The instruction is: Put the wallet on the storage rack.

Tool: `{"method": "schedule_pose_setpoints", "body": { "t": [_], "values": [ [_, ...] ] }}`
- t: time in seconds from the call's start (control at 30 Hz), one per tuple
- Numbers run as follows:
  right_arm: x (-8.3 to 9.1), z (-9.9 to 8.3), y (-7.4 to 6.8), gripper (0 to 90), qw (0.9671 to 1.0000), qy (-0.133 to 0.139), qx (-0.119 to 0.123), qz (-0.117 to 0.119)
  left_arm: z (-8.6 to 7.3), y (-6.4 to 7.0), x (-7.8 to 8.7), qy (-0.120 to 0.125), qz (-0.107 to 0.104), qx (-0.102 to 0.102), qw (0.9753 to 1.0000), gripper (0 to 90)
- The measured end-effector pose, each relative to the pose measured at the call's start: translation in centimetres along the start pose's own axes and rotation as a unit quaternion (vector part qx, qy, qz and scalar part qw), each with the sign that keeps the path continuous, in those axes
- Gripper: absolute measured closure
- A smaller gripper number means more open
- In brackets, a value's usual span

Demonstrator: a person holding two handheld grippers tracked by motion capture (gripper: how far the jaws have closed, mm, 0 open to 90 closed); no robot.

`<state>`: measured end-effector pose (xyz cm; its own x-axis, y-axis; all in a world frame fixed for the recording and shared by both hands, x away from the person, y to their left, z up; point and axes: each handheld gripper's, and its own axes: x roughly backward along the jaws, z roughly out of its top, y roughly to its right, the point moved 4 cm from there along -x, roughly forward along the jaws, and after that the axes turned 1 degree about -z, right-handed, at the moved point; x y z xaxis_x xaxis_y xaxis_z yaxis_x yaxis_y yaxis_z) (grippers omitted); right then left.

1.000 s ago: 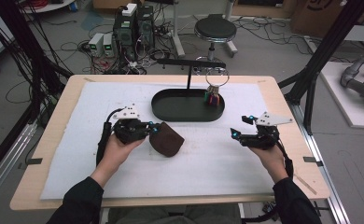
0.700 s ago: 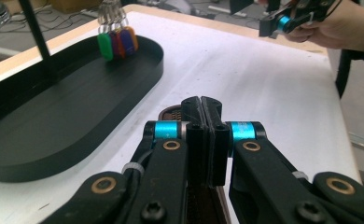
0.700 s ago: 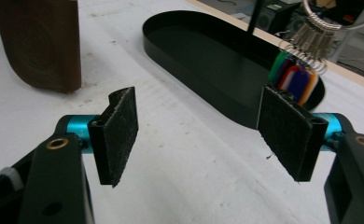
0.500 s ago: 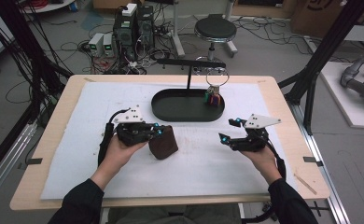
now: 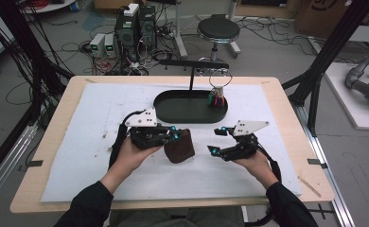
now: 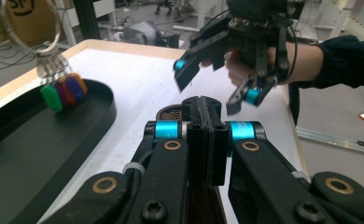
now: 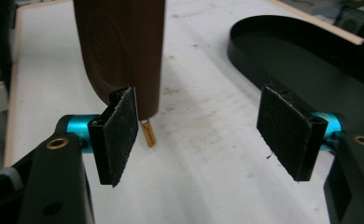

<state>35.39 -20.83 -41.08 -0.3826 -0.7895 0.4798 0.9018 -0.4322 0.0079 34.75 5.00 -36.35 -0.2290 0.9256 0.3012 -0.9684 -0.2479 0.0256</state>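
While my left gripper (image 5: pixel 173 135) clamped the brown leather pouch (image 5: pixel 179 146) above the tabletop (image 5: pixel 78 142), my right gripper (image 5: pixel 216 140) gaped wide beside it; zip pull (image 7: pixel 148 133) ungrasped.

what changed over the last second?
The right gripper moved left toward the dark brown leather pouch, jaws open, and now sits close beside it with no contact visible. The left gripper, shut on the pouch, tipped it from lying flatter to more upright and shifted slightly right. Unchanged: the black oval tray and the metal key ring with coloured tags at the tray's right end.
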Motion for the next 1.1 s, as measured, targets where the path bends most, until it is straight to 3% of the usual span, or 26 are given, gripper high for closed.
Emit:
{"method": "schedule_pose_setpoints", "body": {
  "t": [0.2, 0.37, 0.47, 0.5, 0.57, 0.6, 0.73, 1.0, 1.1],
  "values": [
    [-0.7, 0.0, -0.6, 30.9, 0.9993, -0.004, -0.003, 0.036, 0.7, 0.7, -0.7, 0.012, -0.017, -0.006, 0.9998, 89.2],
    [-1.5, 0.1, -1.3, 34.6, 0.9965, -0.006, -0.007, 0.083, 1.4, 1.2, -1.0, 0.028, -0.032, -0.009, 0.9991, 89.2],
    [-2.0, 0.0, -1.4, 34.5, 0.9959, -0.011, -0.007, 0.089, 1.7, 1.4, -1.1, 0.037, -0.039, -0.011, 0.9985, 89.2],
    [-2.2, -0.1, -1.6, 36.6, 0.9944, -0.018, -0.015, 0.103, 1.9, 1.5, -1.1, 0.039, -0.042, -0.012, 0.9983, 89.2],
    [-2.3, -0.1, -1.7, 39.6, 0.9936, -0.019, -0.017, 0.11, 2.0, 1.6, -1.2, 0.042, -0.044, -0.013, 0.998, 89.2],
    [-2.3, -0.1, -1.9, 52.4, 0.9914, -0.018, -0.011, 0.129, 2.0, 1.7, -1.2, 0.044, -0.045, -0.014, 0.9979, 89.2],
    [-2.1, 0.0, -2.1, 61.3, 0.9907, -0.015, -0.002, 0.135, 2.0, 1.5, -1.0, 0.047, -0.045, -0.012, 0.9978, 89.1],
    [-1.4, 0.1, -1.8, 67.5, 0.9915, -0.01, 0.003, 0.13, 1.3, 1.0, -0.1, 0.042, -0.033, -0.002, 0.9986, 85.8],
    [-1.3, 0.0, -1.7, 68.3, 0.9922, -0.02, 0.01, 0.123, 0.9, 0.9, 0.3, 0.031, -0.032, 0.003, 0.999, 69.5]
  ]
}}
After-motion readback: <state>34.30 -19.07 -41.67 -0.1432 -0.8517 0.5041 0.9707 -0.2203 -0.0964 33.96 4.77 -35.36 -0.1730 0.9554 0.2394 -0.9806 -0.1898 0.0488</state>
